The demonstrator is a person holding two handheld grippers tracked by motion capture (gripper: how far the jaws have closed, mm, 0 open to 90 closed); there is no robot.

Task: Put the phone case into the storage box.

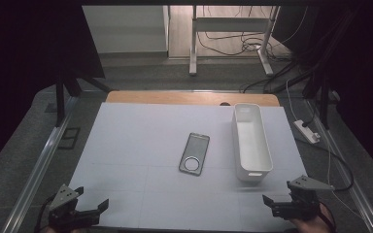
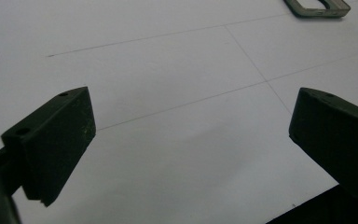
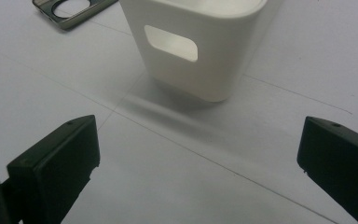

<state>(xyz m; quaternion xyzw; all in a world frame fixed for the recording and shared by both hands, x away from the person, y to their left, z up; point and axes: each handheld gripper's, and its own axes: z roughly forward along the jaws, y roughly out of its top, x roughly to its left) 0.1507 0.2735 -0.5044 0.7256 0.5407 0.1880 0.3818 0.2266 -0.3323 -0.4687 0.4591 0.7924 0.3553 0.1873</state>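
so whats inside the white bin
The white bin looks empty: its pale floor and inner walls show from the high view. The base of the near end wall's inside is hidden behind the rim.

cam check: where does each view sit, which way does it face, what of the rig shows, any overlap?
High view: above the person's side, facing forward and down on the white table; left gripper and right gripper at the bottom.
Left gripper view: low over the table, along its open jaws; phone case ahead.
Right gripper view: along its open jaws toward the white bin.
Shared: the case and table appear in all three.
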